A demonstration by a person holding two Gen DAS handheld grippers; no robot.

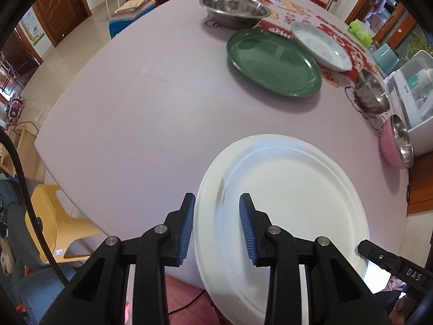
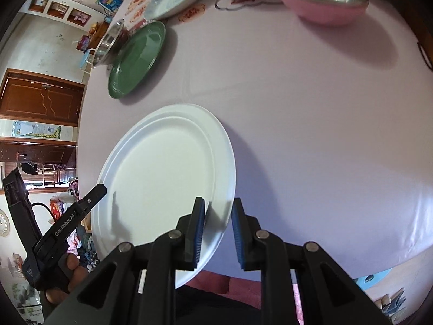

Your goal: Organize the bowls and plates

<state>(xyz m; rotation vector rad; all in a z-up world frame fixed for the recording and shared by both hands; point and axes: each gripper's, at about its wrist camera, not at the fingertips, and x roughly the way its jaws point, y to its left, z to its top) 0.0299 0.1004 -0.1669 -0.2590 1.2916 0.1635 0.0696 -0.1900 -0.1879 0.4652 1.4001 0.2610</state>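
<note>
The white plate (image 1: 284, 203) is carried above the near edge of the worktop (image 1: 135, 108), gripped on opposite rims. The left claw (image 1: 217, 226) straddles its left rim, the right claw (image 2: 217, 228) its right rim; both are clenched on the plate. The green plate (image 1: 273, 63) lies straight ahead, farther across the worktop (nearer the left claw), a probable stacking target.

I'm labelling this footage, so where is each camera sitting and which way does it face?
Left wrist: on the left gripper, looking down at the white plate and table; right gripper's tip shows.
Right wrist: on the right gripper, same plate; a hand holds the left gripper.
Both share the green plate.
</note>
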